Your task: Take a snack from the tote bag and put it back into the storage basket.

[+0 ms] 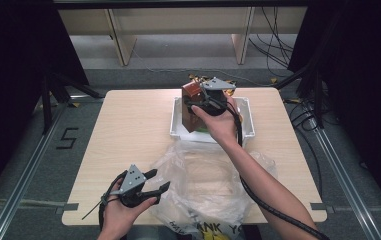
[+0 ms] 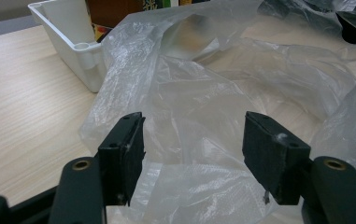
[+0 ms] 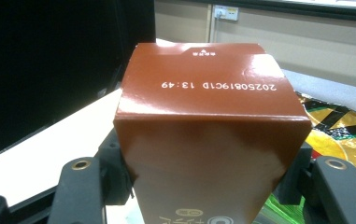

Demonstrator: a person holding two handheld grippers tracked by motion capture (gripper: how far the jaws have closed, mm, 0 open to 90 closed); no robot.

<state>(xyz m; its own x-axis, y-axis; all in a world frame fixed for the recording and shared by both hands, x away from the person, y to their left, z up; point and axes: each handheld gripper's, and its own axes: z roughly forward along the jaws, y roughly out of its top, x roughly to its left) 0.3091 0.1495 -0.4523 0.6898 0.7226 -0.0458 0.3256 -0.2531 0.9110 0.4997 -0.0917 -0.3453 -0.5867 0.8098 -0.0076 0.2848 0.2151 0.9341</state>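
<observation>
My right gripper [image 1: 196, 101] is shut on a tall brown carton [image 1: 190, 107] and holds it above the white bin [image 1: 178, 131] at the back of the table. In the right gripper view the brown carton [image 3: 208, 140] sits squarely between the jaws, its end flap with a printed date code facing up. My left gripper [image 1: 157, 182] rests near the table's front edge, open, at the left edge of a crumpled clear plastic bag [image 1: 205, 180]. The left gripper view has the plastic bag [image 2: 199, 107] lying beyond the spread fingers [image 2: 124, 151], with nothing pressed between them.
Colourful snack packets [image 3: 339, 126] lie in the bin under the carton. The white bin [image 2: 80, 44] stands just behind the bag. A cable [image 1: 273, 207] trails along the right forearm. Bare wooden tabletop [image 1: 128, 130] lies left of the bin and bag.
</observation>
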